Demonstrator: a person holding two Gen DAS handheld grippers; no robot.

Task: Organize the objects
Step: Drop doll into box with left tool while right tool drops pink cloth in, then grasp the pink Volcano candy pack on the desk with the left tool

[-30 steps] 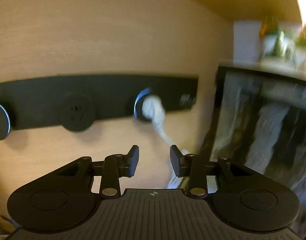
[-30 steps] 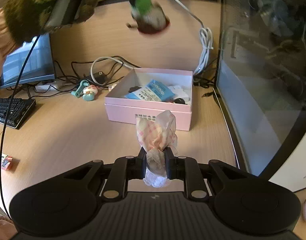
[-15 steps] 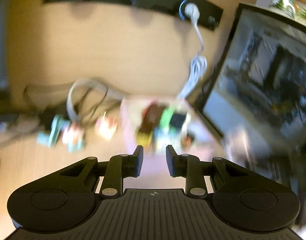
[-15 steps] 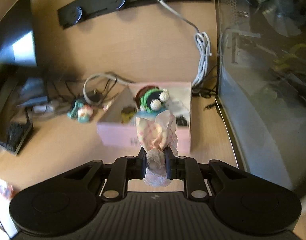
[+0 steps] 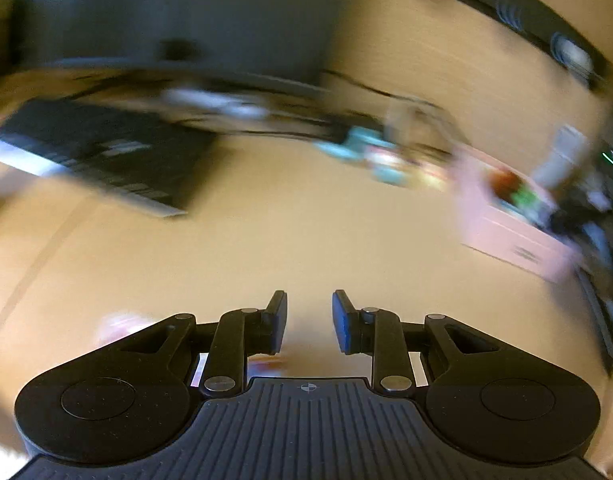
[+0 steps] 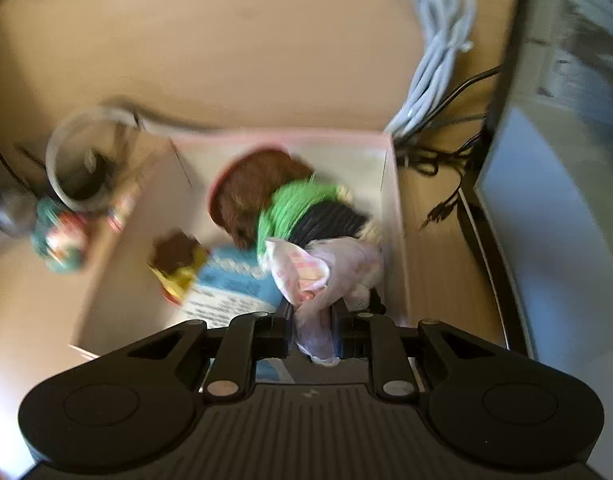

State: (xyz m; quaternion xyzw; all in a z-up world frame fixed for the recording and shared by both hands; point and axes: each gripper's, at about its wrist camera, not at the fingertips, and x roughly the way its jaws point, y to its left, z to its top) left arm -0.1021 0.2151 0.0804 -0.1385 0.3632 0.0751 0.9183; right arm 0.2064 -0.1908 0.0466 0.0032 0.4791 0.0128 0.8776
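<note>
My right gripper [image 6: 312, 320] is shut on a crumpled pink checked pouch [image 6: 322, 268], which it holds low over the near right part of the open pink box [image 6: 286, 134]. In the box lie a brown and green plush toy [image 6: 290, 208], a blue packet [image 6: 234, 276] and a small brown and yellow item [image 6: 178, 256]. My left gripper [image 5: 306, 300] hangs over bare desk, open, with nothing between its fingers. The left wrist view is blurred; the pink box [image 5: 506, 236] shows at its right edge.
A black keyboard [image 5: 98, 156] lies at the left under a dark monitor. A teal toy [image 5: 358, 148] and a coiled cable [image 6: 86, 156] sit left of the box. A small pink packet [image 5: 122, 326] lies near my left gripper. White cable [image 6: 438, 48] and a computer case [image 6: 546, 160] stand at the right.
The left wrist view swung from the wall sockets down to the desk and away from the box. My right gripper carried the pouch forward over the box, where the plush toy now lies.
</note>
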